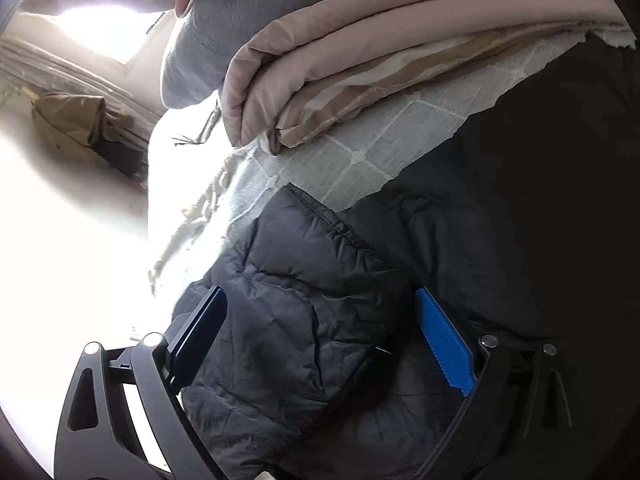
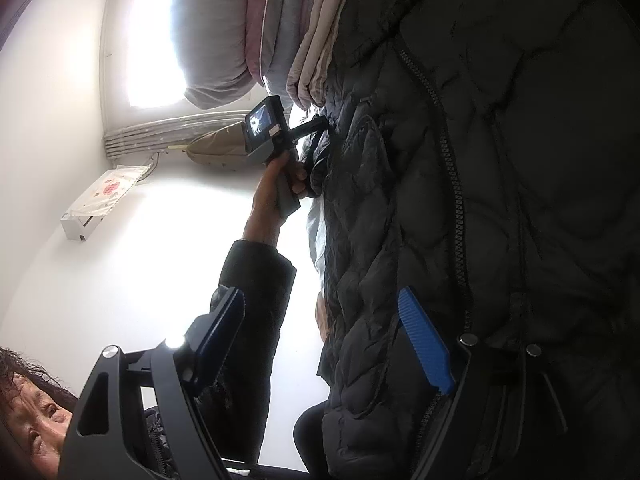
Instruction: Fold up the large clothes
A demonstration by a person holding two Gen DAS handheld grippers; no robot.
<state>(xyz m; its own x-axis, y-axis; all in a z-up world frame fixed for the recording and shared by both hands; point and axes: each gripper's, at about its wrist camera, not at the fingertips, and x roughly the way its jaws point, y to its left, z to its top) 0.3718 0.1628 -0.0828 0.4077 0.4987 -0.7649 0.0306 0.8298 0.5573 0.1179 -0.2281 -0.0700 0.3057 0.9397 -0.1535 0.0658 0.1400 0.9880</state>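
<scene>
A black quilted puffer jacket (image 1: 304,320) lies on a bed with a light grid-patterned sheet (image 1: 352,160). My left gripper (image 1: 320,336) is open, its blue-padded jaws straddling a puffy fold of the jacket near the bed's edge. In the right wrist view the same jacket (image 2: 500,200) fills the right side, its zipper (image 2: 452,184) running along it. My right gripper (image 2: 324,336) is open at the jacket's edge, one finger (image 2: 424,344) against the fabric. The left gripper (image 2: 320,126) shows there too, hand-held, its tips at the jacket.
A stack of folded blankets and quilts (image 1: 360,48) sits on the bed beyond the jacket; it also shows in the right wrist view (image 2: 280,32). The person's arm (image 2: 256,272) and face (image 2: 32,412) are near. A bright window (image 2: 152,40) and a wall air conditioner (image 2: 100,204) are behind.
</scene>
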